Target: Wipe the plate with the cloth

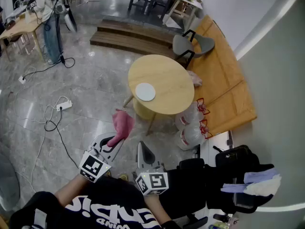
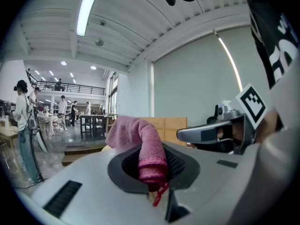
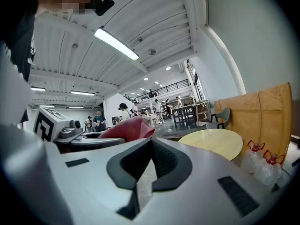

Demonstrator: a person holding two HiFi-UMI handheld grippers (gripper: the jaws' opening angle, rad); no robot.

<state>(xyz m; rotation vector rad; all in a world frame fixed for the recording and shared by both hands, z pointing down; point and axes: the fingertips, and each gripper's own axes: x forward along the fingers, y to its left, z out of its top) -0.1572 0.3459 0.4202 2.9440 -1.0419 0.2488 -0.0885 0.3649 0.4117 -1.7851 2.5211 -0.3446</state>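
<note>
L gripper (image 1: 116, 142) clamped on pink cloth (image 1: 123, 124), cloth bunched up past jaw tips, held in air. R gripper (image 1: 143, 149) just beside it, jaws together, nothing between. Further out: white plate (image 1: 145, 91) on round wood table (image 1: 167, 75), well apart from cloth.

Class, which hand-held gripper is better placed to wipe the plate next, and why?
Left. The left hand-held gripper is clamped on the pink cloth; the right hand-held gripper holds nothing. Neither has reached the plate on the round table.
</note>
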